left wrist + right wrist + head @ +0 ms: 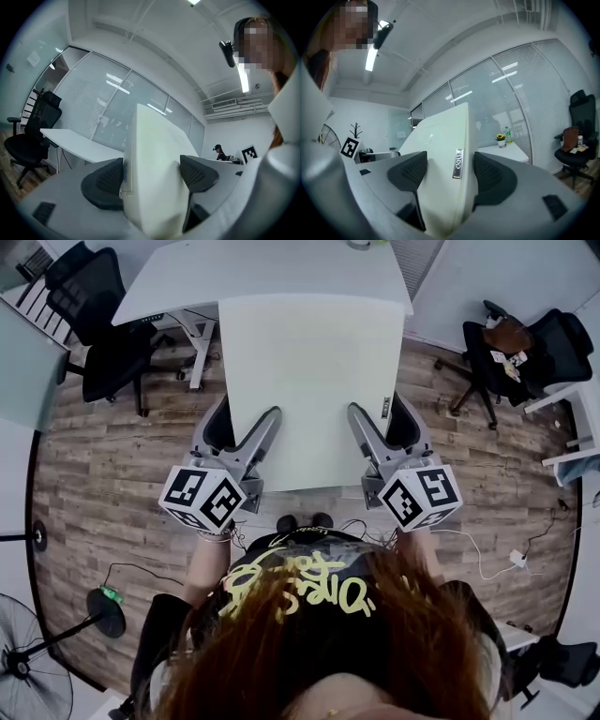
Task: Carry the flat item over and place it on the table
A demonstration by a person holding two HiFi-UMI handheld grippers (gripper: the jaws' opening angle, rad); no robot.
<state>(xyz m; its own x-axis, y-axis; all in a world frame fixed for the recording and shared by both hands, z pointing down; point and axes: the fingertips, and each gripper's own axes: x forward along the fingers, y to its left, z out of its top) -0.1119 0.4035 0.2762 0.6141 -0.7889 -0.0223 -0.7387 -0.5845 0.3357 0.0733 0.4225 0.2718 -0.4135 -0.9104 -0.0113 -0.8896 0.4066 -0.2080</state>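
Note:
A flat white panel (309, 381) hangs in the air over the wood floor, gripped at its two side edges. My left gripper (246, 432) is shut on the panel's left edge, and my right gripper (380, 432) on its right edge beside a small silver label (386, 405). In the left gripper view the panel (154, 173) fills the gap between both black pads (105, 185). The right gripper view shows the panel's edge (450, 173) with its silver badge (458, 164) between the pads (492, 180). A white table (272, 273) stands just beyond the panel's far edge.
A black office chair (98, 324) stands at the far left of the table and another chair (525, 352) with a brown bag at the right. A fan (28, 676) and a lamp base (105, 612) sit on the floor at the lower left. Cables (487, 559) lie at the right.

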